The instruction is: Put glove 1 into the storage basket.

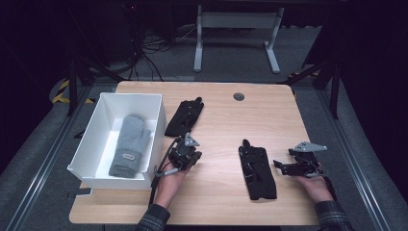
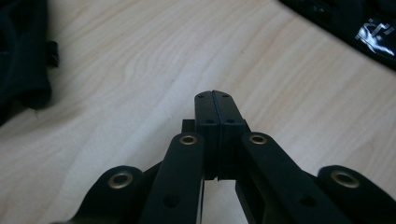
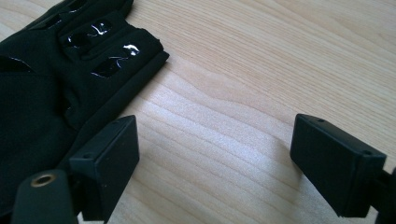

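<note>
A black glove (image 1: 258, 169) lies flat on the wooden table (image 1: 226, 120) at centre right, and it reaches into the right gripper view (image 3: 60, 84) at upper left. My right gripper (image 1: 281, 166) rests just right of it, open, with bare wood between its jaws (image 3: 215, 149). A second black glove (image 1: 185, 115) lies beside the white box (image 1: 89, 149), which holds a grey mitten (image 1: 130, 144). My left gripper (image 1: 192, 156) sits low over the table below that second glove, shut on nothing (image 2: 215, 100). Its own view catches that glove's edge (image 2: 23, 56) at left.
The white box stands at the table's left edge. A round grommet (image 1: 238, 96) sits near the table's far edge. Bare wood stretches between the two black gloves. Beyond the table are a desk frame (image 1: 235, 38) and cables on the floor.
</note>
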The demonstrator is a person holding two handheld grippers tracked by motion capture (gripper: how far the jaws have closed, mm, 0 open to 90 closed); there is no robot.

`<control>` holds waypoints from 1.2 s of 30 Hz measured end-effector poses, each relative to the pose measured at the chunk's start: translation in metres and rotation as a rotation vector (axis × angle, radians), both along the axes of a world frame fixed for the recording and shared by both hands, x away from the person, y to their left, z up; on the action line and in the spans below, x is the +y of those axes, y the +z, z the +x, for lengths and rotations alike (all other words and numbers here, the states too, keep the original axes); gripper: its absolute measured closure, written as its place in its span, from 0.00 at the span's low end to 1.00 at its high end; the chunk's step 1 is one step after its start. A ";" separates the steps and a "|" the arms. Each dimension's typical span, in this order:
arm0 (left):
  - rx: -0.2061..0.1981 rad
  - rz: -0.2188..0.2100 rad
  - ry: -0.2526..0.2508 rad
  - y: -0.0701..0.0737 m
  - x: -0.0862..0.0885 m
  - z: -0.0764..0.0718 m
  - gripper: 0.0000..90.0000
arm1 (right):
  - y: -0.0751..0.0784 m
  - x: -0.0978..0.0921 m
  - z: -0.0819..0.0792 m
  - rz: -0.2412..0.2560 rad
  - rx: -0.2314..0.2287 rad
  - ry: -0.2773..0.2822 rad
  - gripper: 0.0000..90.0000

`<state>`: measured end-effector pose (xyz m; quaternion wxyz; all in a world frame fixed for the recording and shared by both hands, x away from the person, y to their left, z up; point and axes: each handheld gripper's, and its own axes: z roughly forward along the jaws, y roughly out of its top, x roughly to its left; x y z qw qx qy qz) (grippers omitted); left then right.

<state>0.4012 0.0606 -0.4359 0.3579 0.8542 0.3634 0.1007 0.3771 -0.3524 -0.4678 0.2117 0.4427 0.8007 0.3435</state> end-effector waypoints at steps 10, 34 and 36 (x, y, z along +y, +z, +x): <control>-0.034 0.000 0.115 0.011 -0.005 0.048 1.00 | 0.000 0.000 0.000 0.000 0.000 0.000 0.18; 0.034 0.079 0.238 -0.014 0.003 0.130 1.00 | 0.000 0.000 0.000 0.004 0.002 0.002 0.18; 0.031 0.075 0.230 -0.017 0.002 0.127 1.00 | 0.000 0.000 0.000 0.004 0.002 0.002 0.18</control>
